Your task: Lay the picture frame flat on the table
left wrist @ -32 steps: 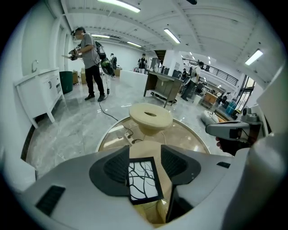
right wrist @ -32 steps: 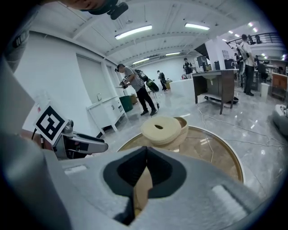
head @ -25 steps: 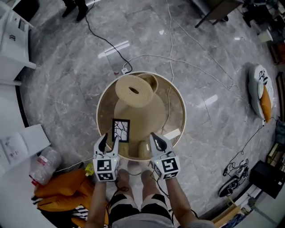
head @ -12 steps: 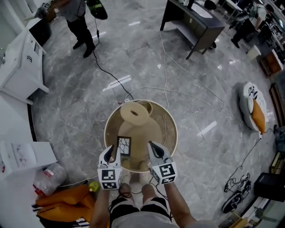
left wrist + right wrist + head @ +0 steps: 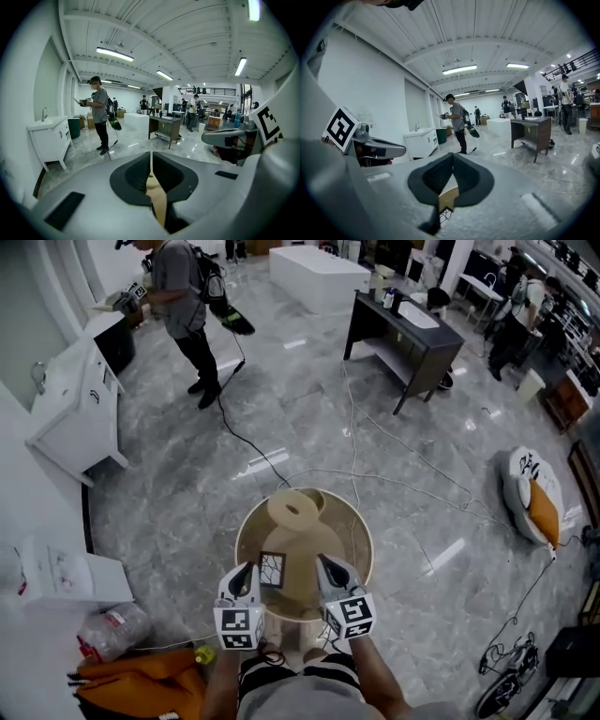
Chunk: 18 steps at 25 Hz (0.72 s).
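Sitting toward eight o'clock on the round table [image 5: 362, 532], the picture frame [image 5: 272, 569] shows a black branching-line print. The left gripper [image 5: 247, 573] and right gripper [image 5: 325, 565] flank it, both clenched on nothing.

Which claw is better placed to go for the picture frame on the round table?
Probably the left claw: in the head view the picture frame sits right beside its tip, while the right claw is farther off. Both claws are shut and would need opening.
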Tool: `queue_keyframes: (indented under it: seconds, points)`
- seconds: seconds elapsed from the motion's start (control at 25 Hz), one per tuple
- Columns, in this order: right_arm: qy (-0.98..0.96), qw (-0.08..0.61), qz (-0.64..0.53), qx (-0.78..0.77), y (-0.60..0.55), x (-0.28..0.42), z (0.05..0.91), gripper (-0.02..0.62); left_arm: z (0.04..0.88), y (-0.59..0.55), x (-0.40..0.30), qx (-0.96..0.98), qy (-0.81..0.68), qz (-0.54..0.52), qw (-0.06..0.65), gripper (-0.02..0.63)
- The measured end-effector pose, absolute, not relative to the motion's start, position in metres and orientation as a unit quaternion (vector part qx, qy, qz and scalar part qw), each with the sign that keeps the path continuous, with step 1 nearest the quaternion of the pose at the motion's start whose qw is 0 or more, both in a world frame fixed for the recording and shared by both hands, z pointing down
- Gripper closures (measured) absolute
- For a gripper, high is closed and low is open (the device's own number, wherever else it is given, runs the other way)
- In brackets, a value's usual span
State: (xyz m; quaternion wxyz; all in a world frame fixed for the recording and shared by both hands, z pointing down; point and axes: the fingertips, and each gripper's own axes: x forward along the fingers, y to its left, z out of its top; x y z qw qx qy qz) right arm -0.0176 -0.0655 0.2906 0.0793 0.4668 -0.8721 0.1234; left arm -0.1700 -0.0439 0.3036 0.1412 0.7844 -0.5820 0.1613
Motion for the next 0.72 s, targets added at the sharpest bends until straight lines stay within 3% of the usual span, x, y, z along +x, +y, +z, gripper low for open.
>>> queue_keyframes:
  seconds: [0.72]
  points:
    - [-0.890, 0.056, 0.053, 0.449, -0.022, -0.012, 0.233, 0.597, 0.251, -0.009, -0.154, 0.788, -0.598, 0.121, 0.084, 0.575]
